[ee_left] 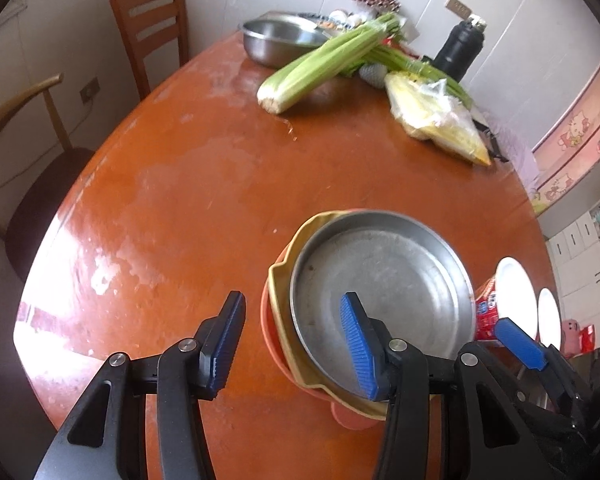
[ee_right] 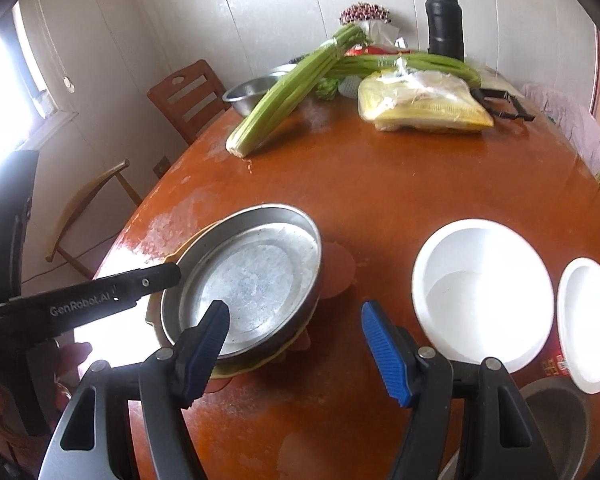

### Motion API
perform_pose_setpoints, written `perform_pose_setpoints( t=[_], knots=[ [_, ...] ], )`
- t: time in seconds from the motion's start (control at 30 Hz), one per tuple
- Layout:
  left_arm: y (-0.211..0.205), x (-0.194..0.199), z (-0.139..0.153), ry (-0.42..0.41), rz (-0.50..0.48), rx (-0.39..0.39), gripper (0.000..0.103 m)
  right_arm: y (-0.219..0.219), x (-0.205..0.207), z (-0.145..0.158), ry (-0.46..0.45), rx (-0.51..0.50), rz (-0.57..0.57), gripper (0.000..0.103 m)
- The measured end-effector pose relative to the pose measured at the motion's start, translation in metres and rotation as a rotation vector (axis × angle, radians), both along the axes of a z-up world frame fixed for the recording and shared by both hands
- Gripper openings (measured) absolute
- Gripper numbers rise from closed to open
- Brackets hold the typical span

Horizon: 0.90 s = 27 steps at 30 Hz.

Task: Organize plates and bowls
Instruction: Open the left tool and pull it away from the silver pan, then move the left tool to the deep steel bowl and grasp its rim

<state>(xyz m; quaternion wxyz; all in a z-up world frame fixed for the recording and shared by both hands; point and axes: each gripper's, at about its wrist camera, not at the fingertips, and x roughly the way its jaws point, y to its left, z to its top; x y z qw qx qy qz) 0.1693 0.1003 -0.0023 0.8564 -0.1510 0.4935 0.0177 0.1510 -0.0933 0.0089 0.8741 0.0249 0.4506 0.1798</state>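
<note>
Two tongs hover over the table (ee_right: 380,184), both parted, gripping nothing. Left tongs (ee_left: 292,344) straddle the metal pan's (ee_right: 256,276) rim at nine o'clock; right tongs (ee_right: 296,352) sit at six, white plates (ee_right: 480,292) at three.

Far end of orange-brown wooden table (ee_right: 380,184): green celery bunch (ee_right: 288,84), yellow plastic-wrapped packet (ee_right: 420,108), black cylindrical flask (ee_right: 444,28). Brown wooden slatted chair (ee_left: 152,28) beside table.
</note>
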Motion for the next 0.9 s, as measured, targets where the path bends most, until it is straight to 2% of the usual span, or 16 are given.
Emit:
perform_pose_setpoints(
  t=[0.33, 0.5, 0.9],
  knots=[
    [-0.038, -0.011, 0.029, -0.074, -0.065, 0.033, 0.051, -0.033, -0.019, 0.030, -0.115, -0.015, -0.033, 0.069],
    [-0.059, -0.015, 0.036, -0.097, -0.086, 0.046, 0.051, -0.054, -0.022, 0.041, -0.162, -0.024, -0.062, 0.072],
    [-0.119, -0.019, 0.052, -0.140, -0.148, 0.059, 0.051, -0.114, -0.027, 0.047, -0.175, -0.018, -0.105, 0.074]
  ],
)
